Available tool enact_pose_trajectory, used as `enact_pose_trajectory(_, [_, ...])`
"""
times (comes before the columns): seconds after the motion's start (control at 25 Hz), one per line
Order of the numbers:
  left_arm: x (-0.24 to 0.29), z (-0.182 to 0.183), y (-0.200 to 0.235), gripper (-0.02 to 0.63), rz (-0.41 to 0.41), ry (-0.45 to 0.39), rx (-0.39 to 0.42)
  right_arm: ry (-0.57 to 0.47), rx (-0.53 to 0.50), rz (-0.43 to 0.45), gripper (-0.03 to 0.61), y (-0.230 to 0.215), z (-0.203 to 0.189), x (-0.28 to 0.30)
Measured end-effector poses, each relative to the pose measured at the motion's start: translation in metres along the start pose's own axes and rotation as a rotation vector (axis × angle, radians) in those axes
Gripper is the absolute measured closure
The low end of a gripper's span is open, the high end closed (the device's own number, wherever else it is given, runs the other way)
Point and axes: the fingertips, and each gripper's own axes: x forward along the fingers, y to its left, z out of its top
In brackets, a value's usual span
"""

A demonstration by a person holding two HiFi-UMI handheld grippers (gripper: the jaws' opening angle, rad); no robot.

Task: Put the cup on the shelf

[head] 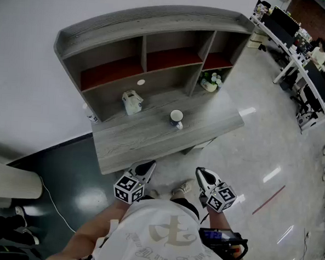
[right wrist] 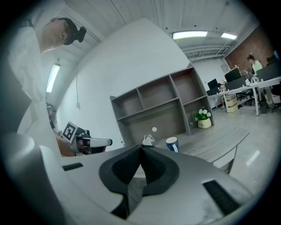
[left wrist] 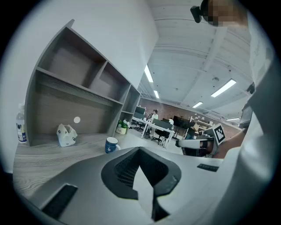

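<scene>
the grey surface (head: 139, 144) carries the cup (head: 176, 119), upright below the shelf (head: 156, 49), well apart from left claw (head: 148, 165) and right claw (head: 200, 172), both clenched on nothing. reaching in without opening first could knock the cup over.

Closed right gripper (right wrist: 141, 148) faces the cup (right wrist: 172, 143) on the desk (right wrist: 215, 143).
</scene>
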Motion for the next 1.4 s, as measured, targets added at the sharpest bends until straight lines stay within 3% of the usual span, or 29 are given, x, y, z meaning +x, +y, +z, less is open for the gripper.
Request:
enact_pose_trajectory(1.0, [-0.007, -0.011, -0.015, 0.612, -0.015, 0.017, 0.004, -0.058, 0.028, -0.008, 0.575, 0.009, 0.001, -0.016])
enact_pose_trajectory(1.4, [-0.002, -0.016, -0.013, 0.612, -0.009, 0.025, -0.013, -0.030, 0.016, -0.008, 0.575, 0.009, 0.001, -0.013])
